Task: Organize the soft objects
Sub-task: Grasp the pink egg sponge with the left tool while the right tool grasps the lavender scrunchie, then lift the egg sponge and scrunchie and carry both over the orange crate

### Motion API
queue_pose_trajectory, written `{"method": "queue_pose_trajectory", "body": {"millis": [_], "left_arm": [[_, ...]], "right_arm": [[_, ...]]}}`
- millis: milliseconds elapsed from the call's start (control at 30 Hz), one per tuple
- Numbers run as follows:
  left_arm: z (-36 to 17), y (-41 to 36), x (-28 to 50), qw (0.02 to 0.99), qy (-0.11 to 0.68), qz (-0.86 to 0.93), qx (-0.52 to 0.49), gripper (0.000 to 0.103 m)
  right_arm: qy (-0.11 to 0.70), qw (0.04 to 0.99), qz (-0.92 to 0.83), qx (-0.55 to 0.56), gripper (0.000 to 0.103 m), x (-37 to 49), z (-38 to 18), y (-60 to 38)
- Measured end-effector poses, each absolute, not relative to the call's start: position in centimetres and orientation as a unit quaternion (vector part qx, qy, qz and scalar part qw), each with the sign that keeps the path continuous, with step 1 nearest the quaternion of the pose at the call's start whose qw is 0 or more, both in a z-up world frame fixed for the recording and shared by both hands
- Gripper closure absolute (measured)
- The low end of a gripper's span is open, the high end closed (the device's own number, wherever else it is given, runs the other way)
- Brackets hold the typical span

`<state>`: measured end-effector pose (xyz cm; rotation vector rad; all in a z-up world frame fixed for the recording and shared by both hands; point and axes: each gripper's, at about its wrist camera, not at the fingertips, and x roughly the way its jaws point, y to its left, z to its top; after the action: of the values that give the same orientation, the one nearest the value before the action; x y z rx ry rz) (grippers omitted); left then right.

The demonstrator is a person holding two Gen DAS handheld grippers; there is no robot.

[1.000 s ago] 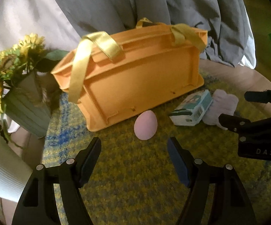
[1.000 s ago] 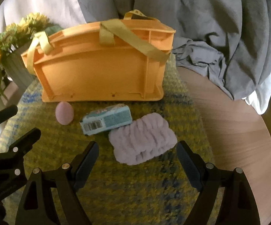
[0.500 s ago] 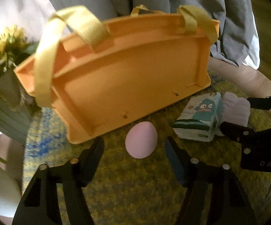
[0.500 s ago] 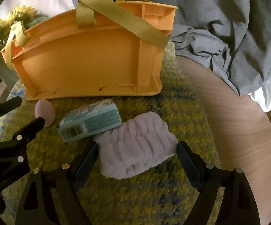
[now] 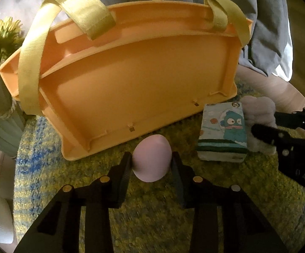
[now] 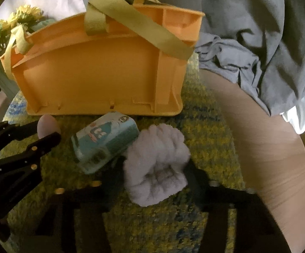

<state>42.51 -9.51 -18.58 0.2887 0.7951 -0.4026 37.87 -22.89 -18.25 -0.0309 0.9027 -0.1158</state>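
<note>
In the left wrist view, the left gripper (image 5: 151, 163) has closed since half a second ago: its two fingers, then spread on both sides of the pink egg-shaped sponge (image 5: 151, 160), now pinch it. The sponge is smooth and rounded, and it sits on the yellow-blue woven mat (image 5: 152, 221), just in front of the orange plastic basket (image 5: 131, 84) with yellow webbing straps. The tissue pack (image 5: 223, 135) shows here its printed cartoon face.

In the right wrist view, the right gripper (image 6: 155, 174), open before around the lilac fluffy headband (image 6: 156, 168), now squeezes it into a bunch near the mat's right edge, beside the bare wooden table (image 6: 268, 147). The tissue pack (image 6: 105, 143) touches the headband on its left. Only this view shows the grey cloth (image 6: 247, 31) lying over the table's far edge.
</note>
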Motion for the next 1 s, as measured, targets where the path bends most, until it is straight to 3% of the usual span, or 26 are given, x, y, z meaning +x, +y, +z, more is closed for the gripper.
{"method": "queue_pose_trajectory", "body": {"millis": [100,200,1000], "left_arm": [[-18.1,-9.0,42.0,0.895,0.378,-0.192,0.135,0.067],[-17.5,-8.7,41.4,0.9,0.37,-0.191,0.131,0.067],[-10.3,-6.8,35.7,0.935,0.289,-0.179,0.106,0.067]], "right_arm": [[0.432,0.9,-0.049,-0.021,0.081,37.7,-18.0,-22.6],[0.429,0.902,-0.048,-0.021,0.083,37.2,-17.5,-22.5],[0.366,0.93,-0.036,-0.006,0.084,32.6,-11.6,-21.3]]}}
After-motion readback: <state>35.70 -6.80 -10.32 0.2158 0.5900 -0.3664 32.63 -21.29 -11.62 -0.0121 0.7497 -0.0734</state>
